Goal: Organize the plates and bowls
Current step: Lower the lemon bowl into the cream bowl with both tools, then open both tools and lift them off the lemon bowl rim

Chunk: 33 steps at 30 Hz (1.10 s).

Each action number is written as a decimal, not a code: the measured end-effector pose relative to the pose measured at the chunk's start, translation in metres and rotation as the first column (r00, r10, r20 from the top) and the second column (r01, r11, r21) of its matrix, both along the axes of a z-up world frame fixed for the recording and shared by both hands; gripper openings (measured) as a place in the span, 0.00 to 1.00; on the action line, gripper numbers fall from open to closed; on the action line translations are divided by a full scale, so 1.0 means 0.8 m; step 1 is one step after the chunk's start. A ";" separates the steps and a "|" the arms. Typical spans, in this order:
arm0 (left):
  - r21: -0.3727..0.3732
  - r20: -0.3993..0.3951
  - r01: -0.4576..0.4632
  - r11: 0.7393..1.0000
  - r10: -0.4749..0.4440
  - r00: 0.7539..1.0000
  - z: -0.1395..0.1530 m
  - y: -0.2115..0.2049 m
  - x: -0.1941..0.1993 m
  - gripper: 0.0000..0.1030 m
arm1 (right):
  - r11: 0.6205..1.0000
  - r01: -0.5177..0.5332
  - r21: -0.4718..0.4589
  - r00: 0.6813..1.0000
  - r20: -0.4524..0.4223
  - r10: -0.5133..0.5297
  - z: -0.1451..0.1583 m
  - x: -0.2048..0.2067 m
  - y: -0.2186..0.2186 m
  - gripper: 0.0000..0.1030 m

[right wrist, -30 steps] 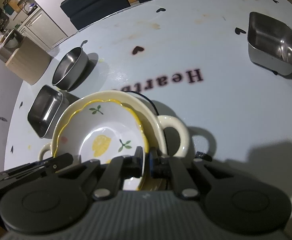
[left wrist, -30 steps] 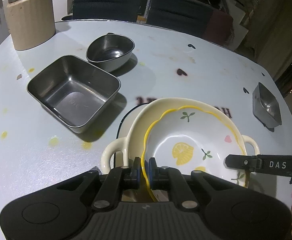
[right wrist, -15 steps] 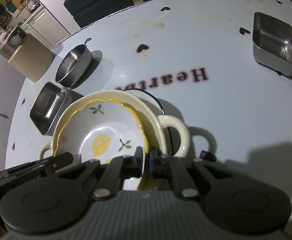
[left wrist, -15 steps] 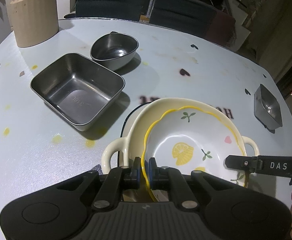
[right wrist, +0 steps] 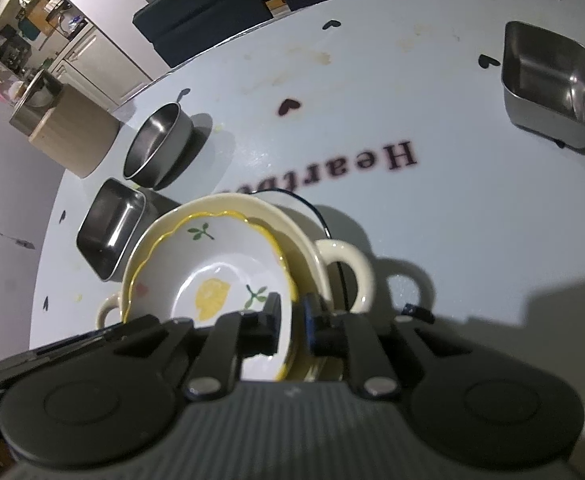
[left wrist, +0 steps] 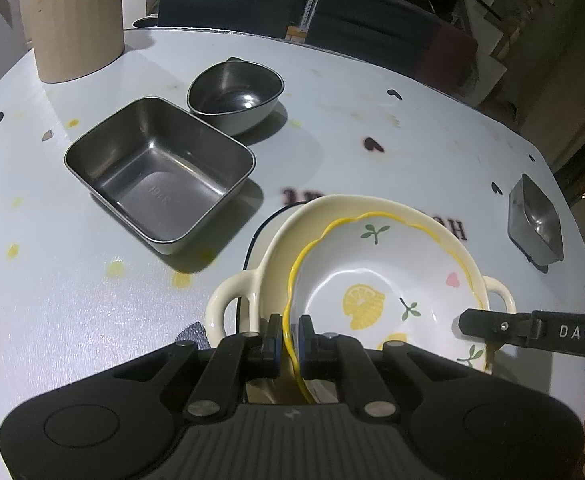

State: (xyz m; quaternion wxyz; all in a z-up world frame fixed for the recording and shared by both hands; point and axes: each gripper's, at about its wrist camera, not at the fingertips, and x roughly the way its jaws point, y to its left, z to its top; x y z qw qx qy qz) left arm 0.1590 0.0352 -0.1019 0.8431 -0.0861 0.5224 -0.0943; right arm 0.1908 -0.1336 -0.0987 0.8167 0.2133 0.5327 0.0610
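**Me:** Lemon bowl (left wrist: 376, 280), white, with a wavy yellow rim, a lemon slice painted inside, green sprigs and one pink heart. It sits nested in the cream two-handled dish (left wrist: 276, 248), near my edge of the table (left wrist: 372, 120).

**Spotter:** And your claws?

**Me:** Left gripper (left wrist: 289, 338) is pinched tight on the bowl's yellow rim, one pad inside, one outside. Right gripper (right wrist: 292, 322) straddles the rim on the opposite side, but I see a gap by the blue pad, so it's spread and not clamping.

**Spotter:** What's under the cream dish?

**Me:** A thin dark edge peeks out behind it; I can't tell what it belongs to.

**Spotter:** The rest of the tableware?

**Me:** Steel rectangular tray (left wrist: 160, 174) just left of the stack, apart from it. Behind it, a steel bowl (left wrist: 234, 96), rims nearly touching. A small steel square dish (right wrist: 552, 84) well off to the right. A beige canister (left wrist: 76, 24) at the far left.
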 end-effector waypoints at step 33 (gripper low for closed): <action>-0.039 0.045 -0.038 0.999 0.040 0.998 0.025 0.014 -0.019 0.10 | 0.999 -0.048 -0.015 0.999 0.020 0.048 0.005 -0.007 0.000 0.16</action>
